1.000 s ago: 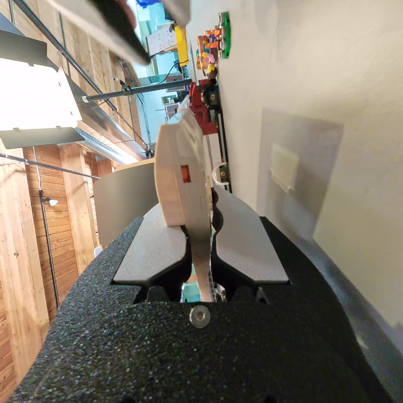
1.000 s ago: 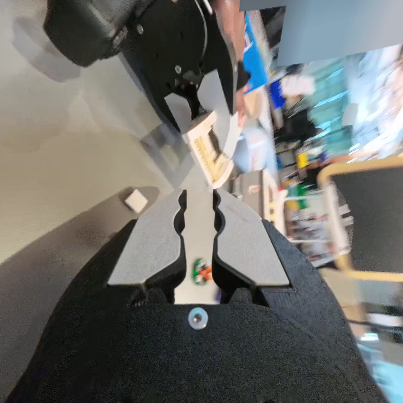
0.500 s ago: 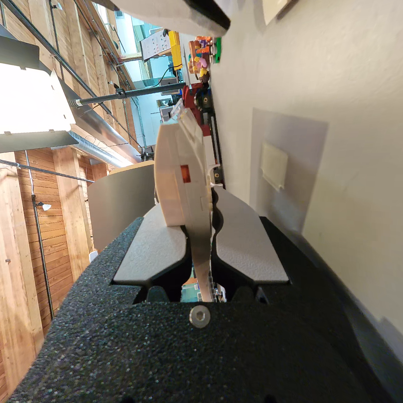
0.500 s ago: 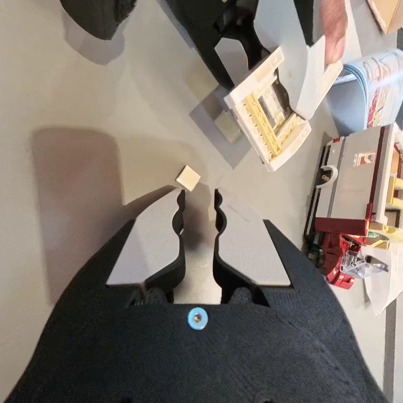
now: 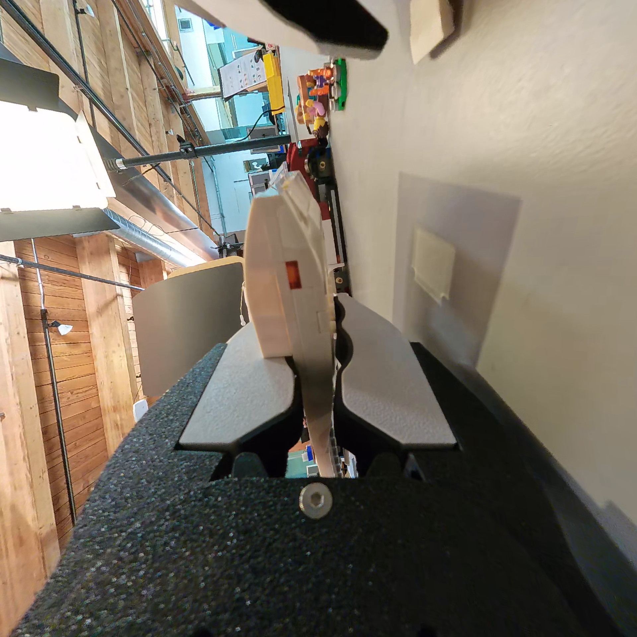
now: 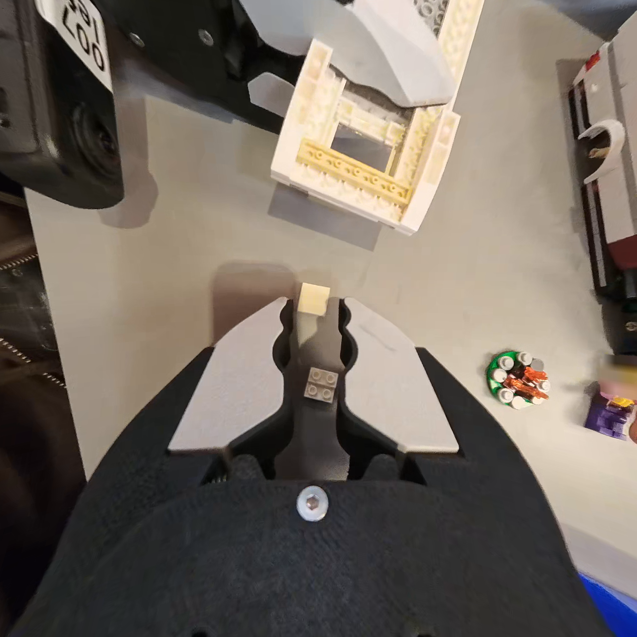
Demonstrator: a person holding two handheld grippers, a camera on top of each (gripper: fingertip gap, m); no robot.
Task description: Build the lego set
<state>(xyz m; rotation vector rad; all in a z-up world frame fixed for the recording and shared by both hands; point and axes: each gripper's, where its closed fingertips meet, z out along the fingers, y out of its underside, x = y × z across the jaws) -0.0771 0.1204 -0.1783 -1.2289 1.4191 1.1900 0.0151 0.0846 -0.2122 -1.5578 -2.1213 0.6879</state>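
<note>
My left gripper (image 5: pixel 310 310) is shut on a white brick-built shell (image 5: pixel 286 275) with a small orange tile on its side, and holds it edge-on above the table. The right wrist view shows that shell's (image 6: pixel 362 155) open underside with a tan strip, held by the left gripper's fingers (image 6: pixel 379 69). My right gripper (image 6: pixel 315 303) is open and empty. A small cream tile (image 6: pixel 313 298) lies on the table just ahead of its fingertips, with a gap on each side. A grey 2x2 plate (image 6: pixel 320 387) lies on the table below its fingers. Another cream tile (image 5: pixel 432 269) lies in the shell's shadow.
A red and grey brick vehicle (image 6: pixel 613 172) stands at the right. A round green plate with orange pieces (image 6: pixel 517 382) and a purple piece (image 6: pixel 610 417) lie right of my right gripper. The table edge (image 6: pixel 51 310) runs down the left. My hands' fingertips stand some 11 cm from each other. My left tips are about 15 cm from the grey 2x2 plate (image 6: pixel 320 387), my right tips only 5 cm.
My right gripper has swung down over the table and moved in until the cream tile lies at its fingertips. My left gripper keeps hold of the white shell, nearly still.
</note>
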